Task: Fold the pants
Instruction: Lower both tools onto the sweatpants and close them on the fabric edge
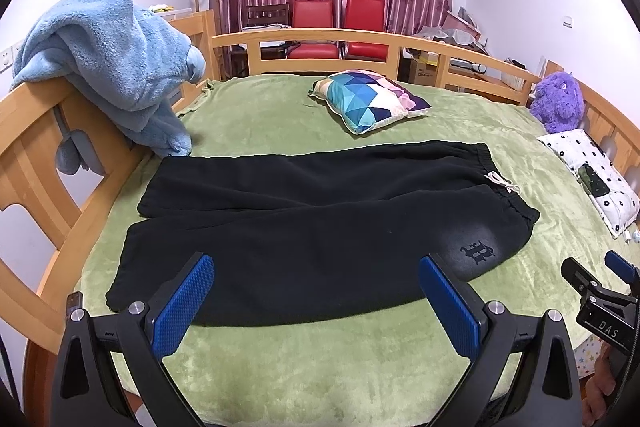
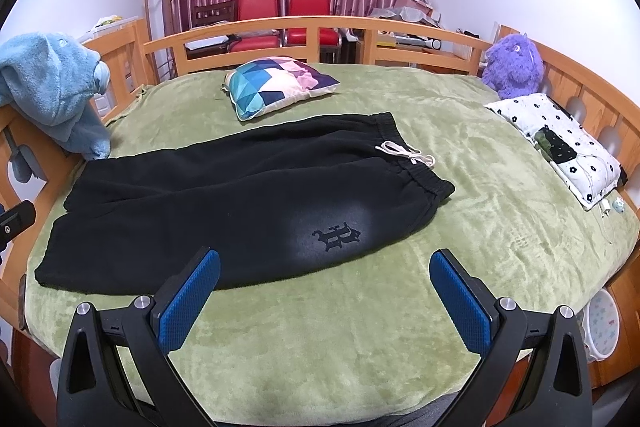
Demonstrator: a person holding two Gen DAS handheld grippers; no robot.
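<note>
The black fleece jogger pants (image 2: 224,195) lie flat across the green plush bed blanket (image 2: 360,327), 2 legs side by side — cuffs to the left, elastic waistband with white drawstring (image 2: 404,151) to the right, ready for a lengthwise fold. The left gripper (image 1: 316,291) hovers over the near leg, jaws spread wide, holding nothing. The right gripper (image 2: 324,291) hangs just short of the near hem, equally agape — likely positioned to pinch that edge.
</note>
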